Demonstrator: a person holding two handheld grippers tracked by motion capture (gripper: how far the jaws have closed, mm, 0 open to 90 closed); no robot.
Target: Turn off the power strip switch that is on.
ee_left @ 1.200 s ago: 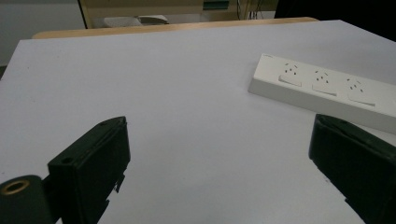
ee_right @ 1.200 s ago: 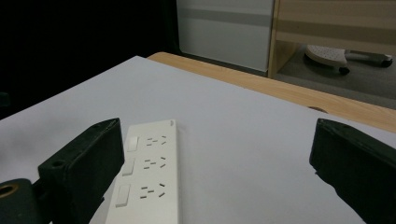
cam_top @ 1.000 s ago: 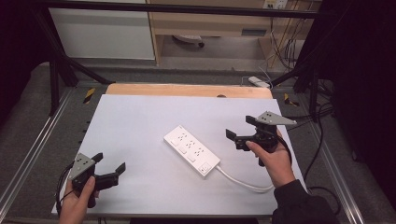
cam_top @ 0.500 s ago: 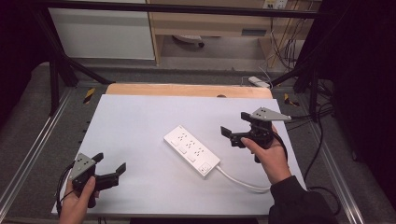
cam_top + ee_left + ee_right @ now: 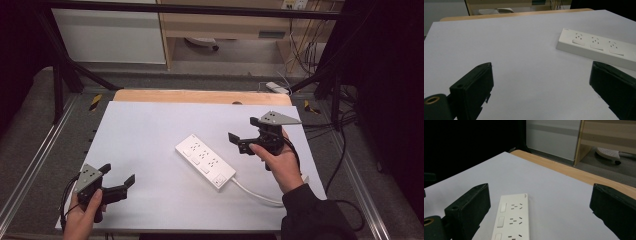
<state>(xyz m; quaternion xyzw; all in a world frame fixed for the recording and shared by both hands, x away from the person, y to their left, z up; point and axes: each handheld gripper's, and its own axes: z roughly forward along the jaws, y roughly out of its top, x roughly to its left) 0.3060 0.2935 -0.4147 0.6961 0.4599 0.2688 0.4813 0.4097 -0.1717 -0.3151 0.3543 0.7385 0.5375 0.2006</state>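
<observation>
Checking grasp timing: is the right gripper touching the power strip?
Apart. The high view shows bare table between the right gripper and the power strip, fingers open.

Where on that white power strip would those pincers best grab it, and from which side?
Probably across the narrow width of the power strip, near its middle, coming down from above. It lies flat on the table, so only its two long straight edges offer opposing faces. The right gripper hovers nearest with jaws wide open. The end with the cable is best avoided.
</observation>
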